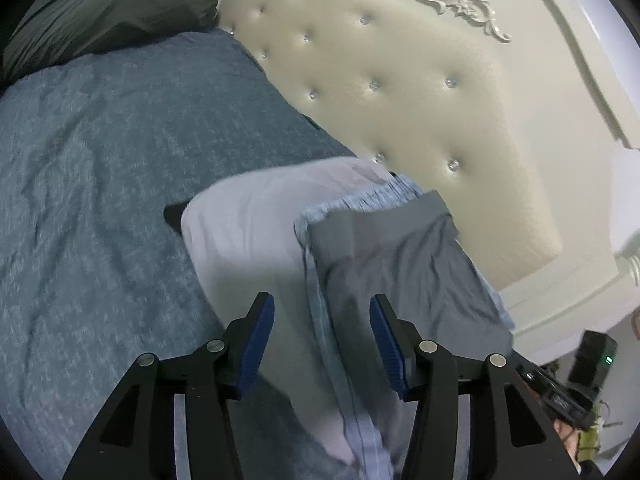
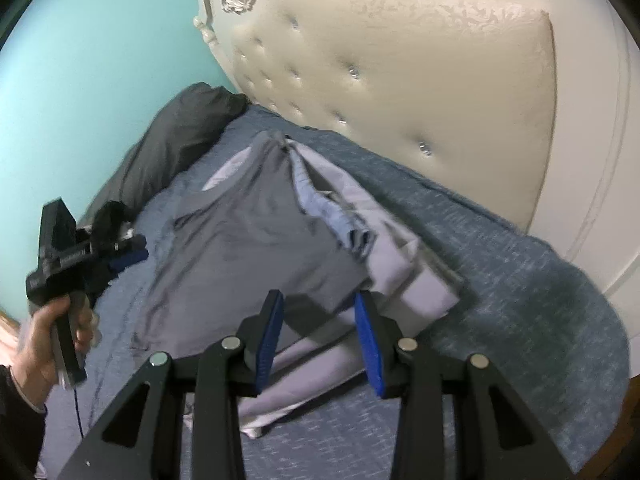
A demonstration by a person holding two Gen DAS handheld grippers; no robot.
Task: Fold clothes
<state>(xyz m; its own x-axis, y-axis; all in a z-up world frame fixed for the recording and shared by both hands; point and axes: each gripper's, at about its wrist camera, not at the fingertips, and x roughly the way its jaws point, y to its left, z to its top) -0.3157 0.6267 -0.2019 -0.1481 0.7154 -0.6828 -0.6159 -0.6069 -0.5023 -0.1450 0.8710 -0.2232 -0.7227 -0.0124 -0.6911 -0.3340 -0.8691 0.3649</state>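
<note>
A pile of clothes lies on the blue bedspread (image 1: pixel 100 200) near the headboard. A grey garment (image 1: pixel 400 272) with a wide waistband is on top, over a light blue one (image 1: pixel 360 200) and a pale lavender one (image 1: pixel 248 224). My left gripper (image 1: pixel 322 304) hovers open above the pile's near end, its blue pads clear of the cloth. In the right wrist view the grey garment (image 2: pixel 248 248) spreads over the light blue (image 2: pixel 340 216) and pale (image 2: pixel 404 268) layers. My right gripper (image 2: pixel 319 298) stands open over the grey garment's near corner, gripping nothing. A hand (image 2: pixel 44 340) holds the left gripper (image 2: pixel 132 252) at the pile's left side.
A cream tufted headboard (image 1: pixel 400 100) rises right behind the pile. A dark grey pillow (image 1: pixel 112 4) lies at the bed's far corner against a turquoise wall (image 2: pixel 88 64). A small black item (image 1: pixel 174 216) pokes out from under the pale garment. Bare bedspread (image 2: pixel 520 300) lies to the right.
</note>
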